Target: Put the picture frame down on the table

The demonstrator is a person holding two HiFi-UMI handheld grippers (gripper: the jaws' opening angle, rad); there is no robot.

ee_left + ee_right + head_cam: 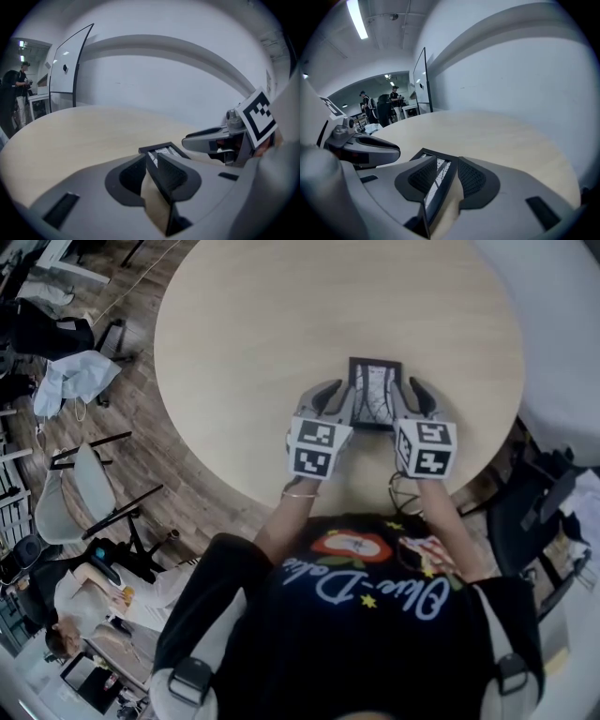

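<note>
A small black picture frame (375,393) with a black-and-white print lies face up, low over the round pale wooden table (281,324), near its front edge. I cannot tell whether it touches the top. My left gripper (339,399) is shut on the frame's left edge and my right gripper (410,399) on its right edge. In the left gripper view the frame (161,151) runs between the ribbed pads, where the gripper (151,158) pinches it. In the right gripper view the frame (436,176) sits clamped in that gripper (447,164) in the same way.
The table stretches wide beyond the frame. A white chair (80,488) and a seated person (89,587) are on the floor at left, and a black chair (539,502) is at right. A whiteboard (68,65) stands past the table's far side.
</note>
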